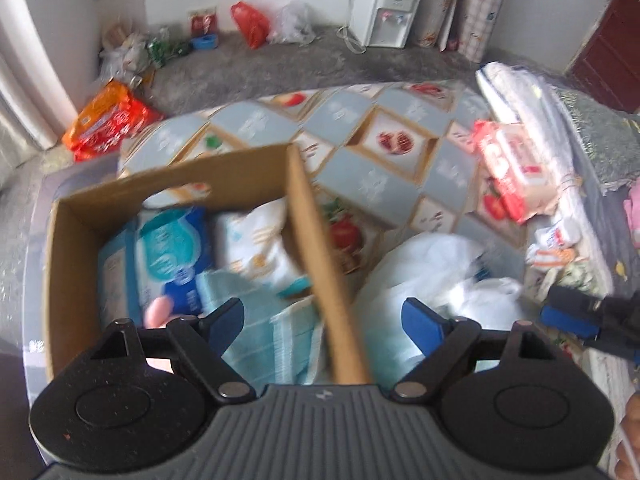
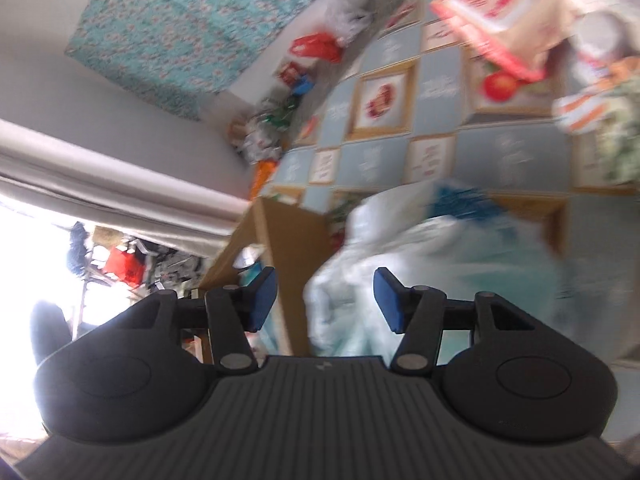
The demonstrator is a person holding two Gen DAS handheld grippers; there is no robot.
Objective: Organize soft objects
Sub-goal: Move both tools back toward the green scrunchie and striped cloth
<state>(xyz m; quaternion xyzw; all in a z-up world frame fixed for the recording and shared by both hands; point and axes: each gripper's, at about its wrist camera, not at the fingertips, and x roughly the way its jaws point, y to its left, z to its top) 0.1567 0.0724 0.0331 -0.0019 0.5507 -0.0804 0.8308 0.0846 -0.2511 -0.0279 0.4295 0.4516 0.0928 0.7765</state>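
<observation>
Patchwork-print surface [image 1: 372, 184], grey carpet beyond; cardboard box [image 1: 68, 248] at left holding soft packs [image 1: 172, 252], its wall between left tongs [image 1: 324, 322] – spread, empty; white plastic bag [image 1: 432, 268] just right; right tongs [image 2: 326, 300] spread, empty; pink pack [image 1: 508, 168] far right.

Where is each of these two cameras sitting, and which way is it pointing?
Left wrist view: sits on the left claw, looking down over the cardboard box wall; its own open fingers show, plus the right claw at the edge.
Right wrist view: sits on the right claw, rolled sideways, facing the white plastic bag; its own open fingers show.
Shared: box, bag, patterned tablecloth, pink-and-white pack.
</observation>
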